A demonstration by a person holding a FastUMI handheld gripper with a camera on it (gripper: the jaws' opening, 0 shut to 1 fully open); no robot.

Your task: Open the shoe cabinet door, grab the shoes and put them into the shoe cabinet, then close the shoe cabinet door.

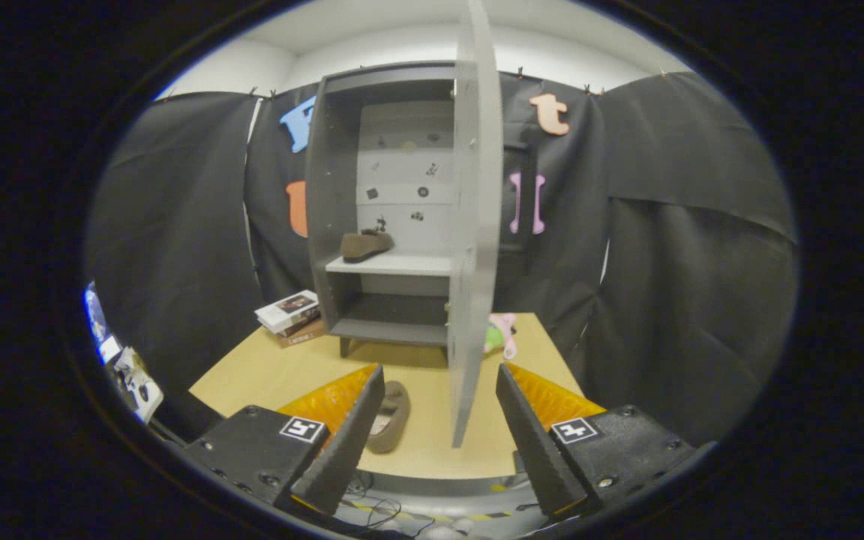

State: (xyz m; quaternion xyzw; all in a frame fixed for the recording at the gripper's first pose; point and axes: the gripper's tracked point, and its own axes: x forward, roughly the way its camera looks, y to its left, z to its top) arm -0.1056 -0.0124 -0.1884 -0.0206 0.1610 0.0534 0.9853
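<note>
1. Gaping wide, the gripper (439,439) holds nothing — its two fingers stand well apart with bare air between them, touching neither shoe nor door.
2. Just ahead of the left finger, a brown shoe (391,417) lies on the table (267,371), partly hidden behind that finger's tip.
3. Between the fingers and slightly beyond them, the cabinet door (475,225) stands swung open, seen nearly edge-on.
4. Beyond the fingers the grey shoe cabinet (383,210) stands on the far part of the table — open, with a second brown shoe (366,244) resting on its middle shelf and the lower shelf bare.
5. Left of the cabinet, beyond the left finger, a small stack of books (291,316) sits on the table.
6. Right of the door, beyond the right finger, a pink and green toy (502,334) lies on the tabletop.
7. Black cloth (687,262) hangs behind and to both sides, with a white wall (402,45) above it.
</note>
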